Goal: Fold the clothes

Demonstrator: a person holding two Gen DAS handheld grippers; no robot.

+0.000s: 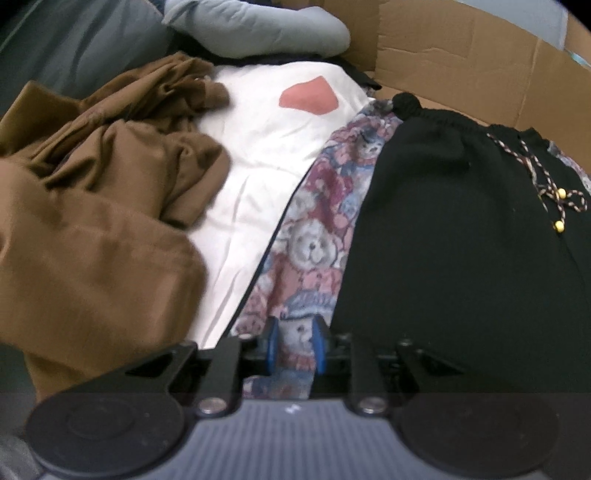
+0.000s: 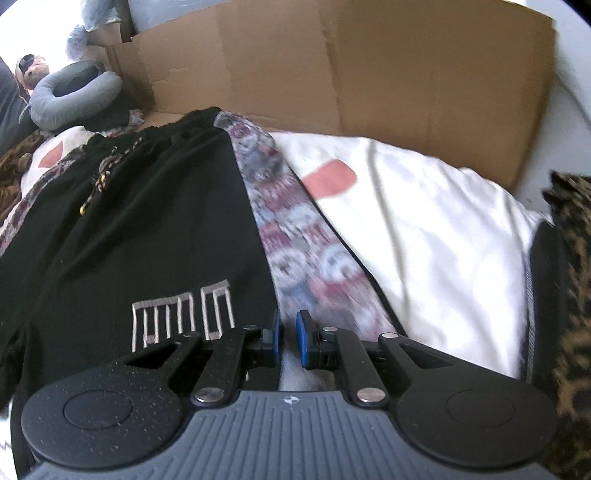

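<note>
Black drawstring pants [image 1: 461,229] lie flat on a teddy-bear print blanket [image 1: 314,236], waistband at the far end. In the right wrist view the pants [image 2: 147,229] show grey embroidered letters near the fingers. My left gripper [image 1: 295,343] sits low over the bear blanket just left of the pants' edge, blue pads a small gap apart with nothing between them. My right gripper [image 2: 288,338] hovers at the pants' right edge over the blanket [image 2: 295,236], pads slightly apart and empty.
A crumpled brown garment [image 1: 103,206] lies left on a white pillow with a pink heart [image 1: 266,147]. A grey neck pillow [image 1: 258,29] lies beyond. A cardboard wall [image 2: 369,74] stands behind. A leopard-print cloth [image 2: 572,295] is at right.
</note>
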